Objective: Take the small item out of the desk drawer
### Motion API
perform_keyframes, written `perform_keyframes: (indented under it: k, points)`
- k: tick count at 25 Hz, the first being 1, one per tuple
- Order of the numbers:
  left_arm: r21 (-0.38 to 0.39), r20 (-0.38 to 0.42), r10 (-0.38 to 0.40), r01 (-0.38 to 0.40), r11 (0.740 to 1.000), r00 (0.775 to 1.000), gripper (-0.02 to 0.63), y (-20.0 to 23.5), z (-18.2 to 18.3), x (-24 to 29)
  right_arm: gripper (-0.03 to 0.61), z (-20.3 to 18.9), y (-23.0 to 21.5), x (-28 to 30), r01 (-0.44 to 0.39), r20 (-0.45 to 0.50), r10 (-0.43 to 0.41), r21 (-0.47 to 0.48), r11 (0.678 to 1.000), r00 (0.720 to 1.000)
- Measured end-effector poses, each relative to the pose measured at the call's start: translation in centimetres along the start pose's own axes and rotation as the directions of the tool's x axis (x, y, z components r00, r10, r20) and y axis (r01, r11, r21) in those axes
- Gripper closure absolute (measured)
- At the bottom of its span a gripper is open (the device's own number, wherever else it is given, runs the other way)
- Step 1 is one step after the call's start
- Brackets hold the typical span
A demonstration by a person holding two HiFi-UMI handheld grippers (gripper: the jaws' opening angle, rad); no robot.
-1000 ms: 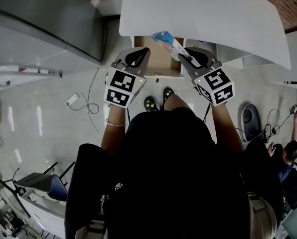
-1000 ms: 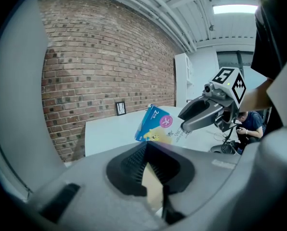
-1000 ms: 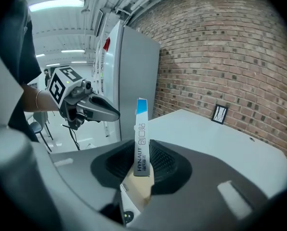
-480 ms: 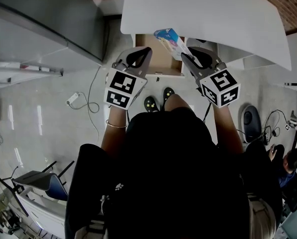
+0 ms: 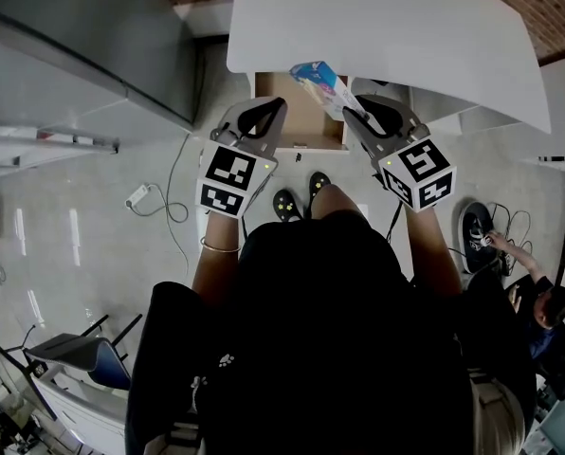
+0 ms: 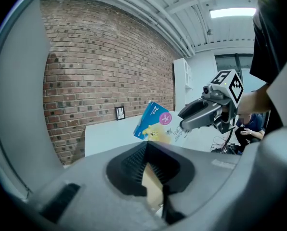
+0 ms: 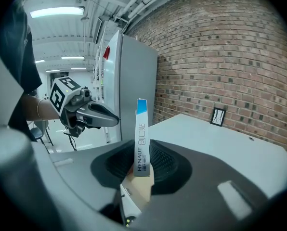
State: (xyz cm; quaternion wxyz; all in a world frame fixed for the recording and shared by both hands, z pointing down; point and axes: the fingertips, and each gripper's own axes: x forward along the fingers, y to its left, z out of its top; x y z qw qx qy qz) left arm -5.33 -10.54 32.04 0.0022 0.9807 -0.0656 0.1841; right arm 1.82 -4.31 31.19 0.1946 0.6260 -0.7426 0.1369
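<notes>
far left of the head view there's a big grey cabinet (image 5: 93,36), and below it a white power strip (image 5: 137,193) with its cable lies curled on the floor. moving toward the middle, the left hand-held gripper (image 5: 277,108) is clenched with nothing in it. in its own view the two pads meet flat against each other and only the brown of the drawer shows past them. it hangs over the left front corner of the open drawer (image 5: 301,126), which sticks out from under the white surface (image 5: 387,27) at top centre.

just right of that, the small blue box (image 5: 318,76) is up out of the drawer, tilted, with its top end over the surface's edge. the right hand-held gripper (image 5: 351,114) is grasping it by the lower end. in the right gripper view the box stands upright between the pads, narrow side to the camera, with "hynaut" printed down it. the two grippers are near each other but apart.

at the far right edge, low down, another person (image 5: 538,301) is sitting on the floor by some cables.
</notes>
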Motion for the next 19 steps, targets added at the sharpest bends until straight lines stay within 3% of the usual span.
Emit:
perform_keyframes:
  k: [19]
  points:
    - [-0.023,0.022,-0.004,0.005,1.000,1.000,0.614,0.9,0.5,0.8,0.472,0.7,-1.1,0.6,-0.012,0.005,0.012,0.003,1.000,1.000]
